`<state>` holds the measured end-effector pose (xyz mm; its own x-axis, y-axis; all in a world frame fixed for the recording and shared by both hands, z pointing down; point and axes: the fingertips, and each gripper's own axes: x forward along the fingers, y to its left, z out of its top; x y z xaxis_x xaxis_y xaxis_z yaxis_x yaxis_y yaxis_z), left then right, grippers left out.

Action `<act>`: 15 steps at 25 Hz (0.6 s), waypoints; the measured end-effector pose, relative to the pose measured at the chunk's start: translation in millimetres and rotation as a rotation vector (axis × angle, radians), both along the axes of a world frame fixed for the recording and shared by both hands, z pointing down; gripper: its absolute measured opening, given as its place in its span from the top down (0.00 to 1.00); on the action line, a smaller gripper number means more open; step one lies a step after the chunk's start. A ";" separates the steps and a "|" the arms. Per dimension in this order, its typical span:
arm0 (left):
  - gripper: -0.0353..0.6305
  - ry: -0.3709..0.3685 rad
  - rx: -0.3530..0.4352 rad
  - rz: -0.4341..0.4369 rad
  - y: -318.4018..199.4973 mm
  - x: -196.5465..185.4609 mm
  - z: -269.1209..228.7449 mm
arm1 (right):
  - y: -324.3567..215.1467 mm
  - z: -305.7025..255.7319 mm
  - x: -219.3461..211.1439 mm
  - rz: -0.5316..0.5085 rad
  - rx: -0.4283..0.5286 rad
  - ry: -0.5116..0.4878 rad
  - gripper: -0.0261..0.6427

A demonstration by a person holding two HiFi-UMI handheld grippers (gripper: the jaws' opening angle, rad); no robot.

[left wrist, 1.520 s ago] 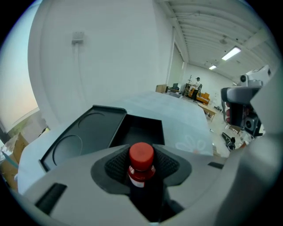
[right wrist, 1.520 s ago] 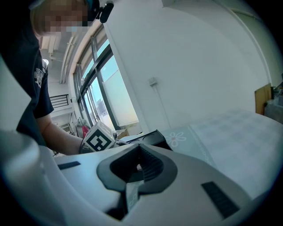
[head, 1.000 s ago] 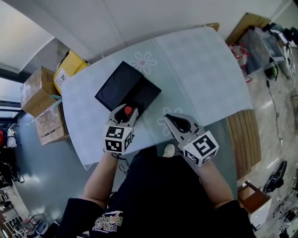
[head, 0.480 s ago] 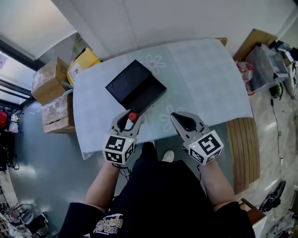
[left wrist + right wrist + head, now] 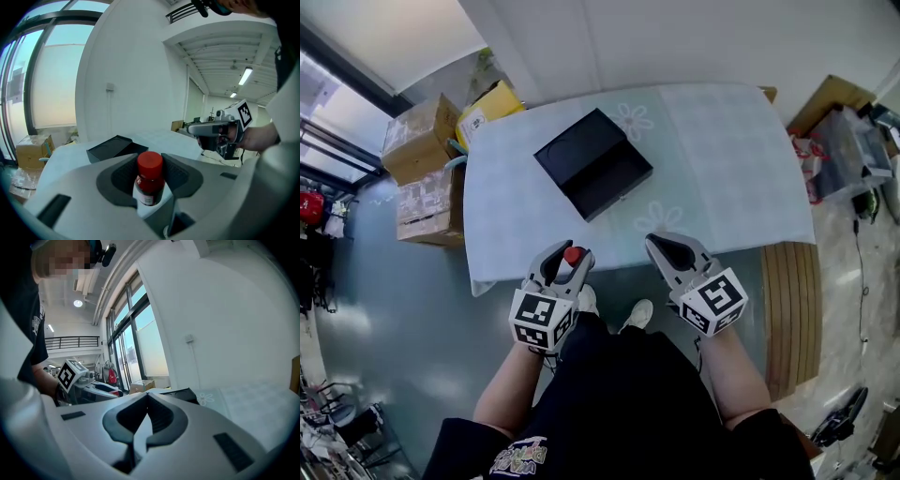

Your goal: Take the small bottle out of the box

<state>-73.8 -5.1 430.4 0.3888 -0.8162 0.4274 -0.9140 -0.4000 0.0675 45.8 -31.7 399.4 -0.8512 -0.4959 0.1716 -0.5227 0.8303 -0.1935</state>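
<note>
The small bottle has a red screw cap, a dark red body and a white label whose print is too small to read. It stands upright in the left claw, which is clenched on its sides with ribbed dark pads. The bottle is out of the box and hangs past the desk's near edge, above the floor. The right claw is clenched on nothing, its grey tips meeting. Each claw carries a cube with black-and-white square markers.

The black box lies open on the desk, well apart from the bottle, matte, with a round recess in one half. A pale blue-green checked cloth with faint flower prints covers the desk. Brown cardboard cartons and a yellow one are stacked beside it on the glossy grey floor. A white wall stands behind the desk, with tall windows to one side.
</note>
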 end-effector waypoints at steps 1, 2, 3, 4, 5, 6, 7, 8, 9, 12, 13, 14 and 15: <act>0.69 -0.002 0.000 -0.007 4.9 -3.1 0.2 | 3.6 2.2 -3.9 -0.009 -0.005 -0.002 0.93; 0.69 -0.005 0.001 -0.015 9.4 -6.8 0.0 | 6.8 4.4 -8.2 -0.018 -0.010 -0.002 0.93; 0.69 -0.006 0.002 -0.024 13.5 -10.9 -0.6 | 9.4 6.4 -12.7 -0.027 -0.016 -0.002 0.93; 0.69 -0.006 0.004 -0.032 17.0 -15.3 -1.5 | 11.2 8.2 -17.7 -0.036 -0.021 -0.002 0.93; 0.69 -0.006 0.005 -0.039 20.1 -20.0 -2.4 | 12.6 9.4 -23.1 -0.044 -0.025 -0.002 0.93; 0.69 -0.006 0.006 -0.046 23.0 -25.0 -3.2 | 13.8 10.1 -28.9 -0.052 -0.028 -0.002 0.93; 0.69 -0.007 0.006 -0.052 25.8 -30.4 -3.8 | 15.2 10.3 -35.1 -0.059 -0.030 -0.003 0.93; 0.69 -0.009 0.006 -0.056 28.7 -35.9 -4.2 | 17.0 10.4 -41.4 -0.065 -0.031 -0.002 0.93; 0.69 -0.009 0.006 -0.060 32.1 -41.5 -4.6 | 19.6 10.5 -47.7 -0.070 -0.032 -0.001 0.93; 0.69 -0.004 0.005 -0.067 43.5 -58.5 -5.4 | 30.1 10.0 -66.7 -0.081 -0.032 0.004 0.93; 0.69 -0.001 0.007 -0.067 46.4 -63.9 -6.0 | 33.4 9.3 -72.7 -0.083 -0.032 0.006 0.93; 0.69 0.002 0.010 -0.066 48.6 -69.2 -6.9 | 36.0 8.2 -78.4 -0.083 -0.031 0.009 0.93; 0.69 0.005 0.013 -0.064 50.5 -74.1 -8.2 | 38.3 7.0 -83.7 -0.081 -0.029 0.011 0.93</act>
